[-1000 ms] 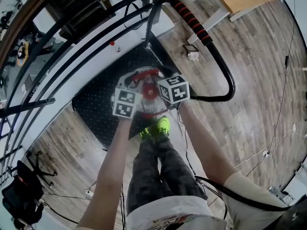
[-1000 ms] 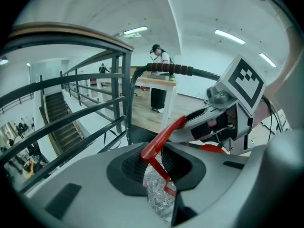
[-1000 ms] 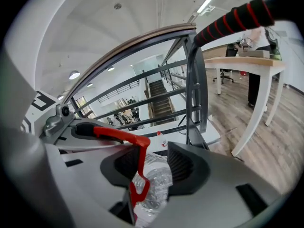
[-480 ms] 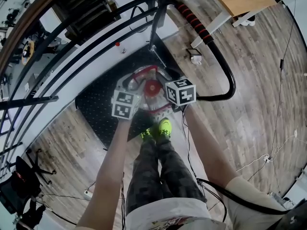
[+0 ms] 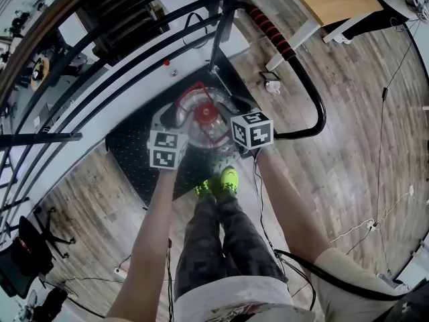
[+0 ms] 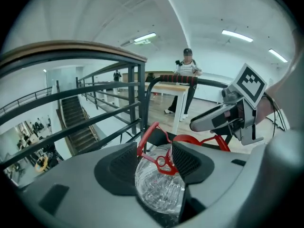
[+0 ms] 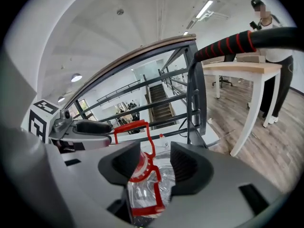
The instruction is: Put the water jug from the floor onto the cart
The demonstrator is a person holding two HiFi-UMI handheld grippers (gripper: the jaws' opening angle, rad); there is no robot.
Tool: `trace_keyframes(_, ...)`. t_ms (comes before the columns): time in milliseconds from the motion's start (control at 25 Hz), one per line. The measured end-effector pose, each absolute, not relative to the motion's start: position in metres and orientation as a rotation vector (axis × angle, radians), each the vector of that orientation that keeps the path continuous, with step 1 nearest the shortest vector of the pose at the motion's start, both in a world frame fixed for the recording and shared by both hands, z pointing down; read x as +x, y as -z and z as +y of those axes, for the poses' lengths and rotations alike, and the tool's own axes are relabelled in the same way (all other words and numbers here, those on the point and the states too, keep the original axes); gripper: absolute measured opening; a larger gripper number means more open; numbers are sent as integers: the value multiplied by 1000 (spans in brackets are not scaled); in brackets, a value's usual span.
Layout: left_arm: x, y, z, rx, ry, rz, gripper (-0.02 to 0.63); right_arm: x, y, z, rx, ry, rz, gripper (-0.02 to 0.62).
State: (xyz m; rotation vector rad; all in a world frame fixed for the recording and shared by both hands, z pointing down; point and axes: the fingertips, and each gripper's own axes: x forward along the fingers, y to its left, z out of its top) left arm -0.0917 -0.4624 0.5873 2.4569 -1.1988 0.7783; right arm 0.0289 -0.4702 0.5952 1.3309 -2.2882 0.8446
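The water jug (image 5: 203, 119) stands on the black deck of the cart (image 5: 131, 143), just ahead of both grippers. The lift looks done, and all that seems left is to draw the grippers clear.

The left gripper (image 6: 161, 163) has just been opening its jaws. They stand wide, with the jug's clear body and red handle (image 6: 147, 137) between them and the pads off it. The right gripper (image 7: 156, 167) has likewise just been opening to full width. The jug's red-capped neck (image 7: 138, 171) sits between its jaws, and neither pad seems to press on it.
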Motion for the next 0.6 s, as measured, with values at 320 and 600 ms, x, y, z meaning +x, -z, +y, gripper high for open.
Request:
trace_keyframes(320, -89, -559, -456, 2508, -744, -1220, 204, 15, -575, -465, 1326, -810, -2314, 179)
trace_keyframes(600, -72, -508, -442, 2599, -676, -1091, 196, -2, -523, -446, 1300, -730, -2380, 134)
